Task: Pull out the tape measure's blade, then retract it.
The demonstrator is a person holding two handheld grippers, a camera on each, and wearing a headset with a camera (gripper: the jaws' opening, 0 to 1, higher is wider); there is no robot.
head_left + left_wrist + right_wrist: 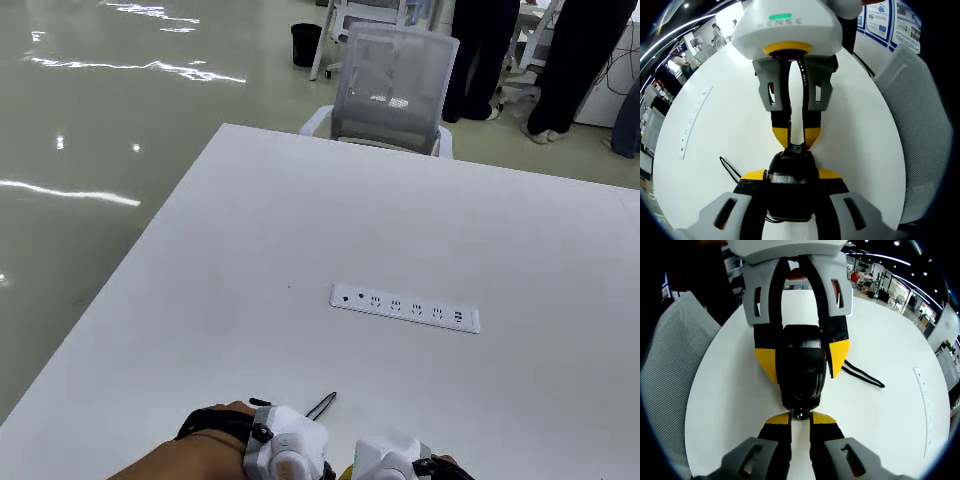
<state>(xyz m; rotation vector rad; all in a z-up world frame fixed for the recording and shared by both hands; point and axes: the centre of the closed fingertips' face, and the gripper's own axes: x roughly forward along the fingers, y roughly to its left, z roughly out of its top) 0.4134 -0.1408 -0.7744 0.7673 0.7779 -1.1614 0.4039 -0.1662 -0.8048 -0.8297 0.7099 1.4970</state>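
Since our left gripper point(792, 176) is clamped across the flat sides of the black hard-shelled tape measure point(801, 365), and our right gripper point(800, 422) is pinched together on the blade tip point(799, 413) at the case's mouth, we judge both holds sound: a rigid, lightish case, and a thin, springy blade likely to snap back. Its black wrist strap point(862, 374) trails over the white table point(300, 220).

Head view's edge crops left gripper point(285, 455), right gripper point(390, 460) — jaws hidden.

faint letters, roughly 'kens', mark the white housing of the right gripper point(796, 139)
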